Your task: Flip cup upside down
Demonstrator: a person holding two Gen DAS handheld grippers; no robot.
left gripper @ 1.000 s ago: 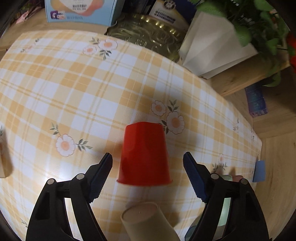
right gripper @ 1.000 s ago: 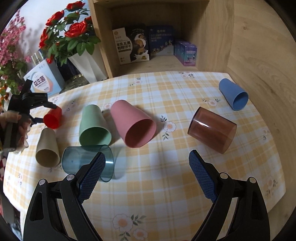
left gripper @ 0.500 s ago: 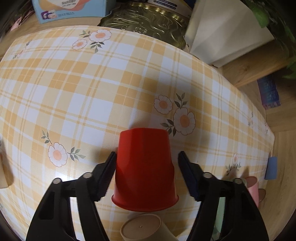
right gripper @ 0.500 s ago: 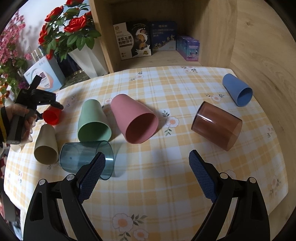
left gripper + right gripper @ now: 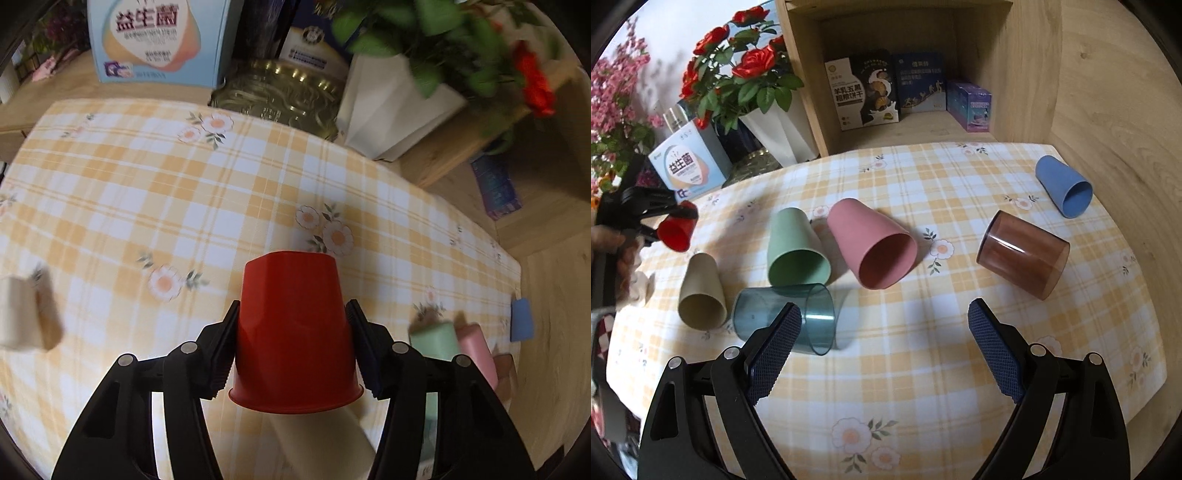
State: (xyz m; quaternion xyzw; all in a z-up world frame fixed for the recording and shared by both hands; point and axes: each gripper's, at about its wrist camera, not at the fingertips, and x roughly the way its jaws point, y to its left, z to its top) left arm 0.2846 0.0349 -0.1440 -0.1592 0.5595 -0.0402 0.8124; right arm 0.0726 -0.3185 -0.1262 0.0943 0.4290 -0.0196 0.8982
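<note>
My left gripper (image 5: pixel 293 339) is shut on a small red cup (image 5: pixel 295 328), its base pointing away and its rim toward the camera, lifted above the checked tablecloth (image 5: pixel 184 206). In the right wrist view the red cup (image 5: pixel 676 232) hangs in the left gripper (image 5: pixel 670 218) at the table's left edge, tilted. My right gripper (image 5: pixel 884 343) is open and empty above the near middle of the table.
Lying on their sides are a beige cup (image 5: pixel 701 291), a clear teal cup (image 5: pixel 785 317), a green cup (image 5: pixel 796 249), a pink cup (image 5: pixel 873 249), a brown clear cup (image 5: pixel 1023 254) and a blue cup (image 5: pixel 1063 186). A white vase (image 5: pixel 779 133), boxes and shelf stand behind.
My left gripper closed on the red cup and lifted it off the tablecloth, tilting it. The right gripper stayed open and nearly still.
</note>
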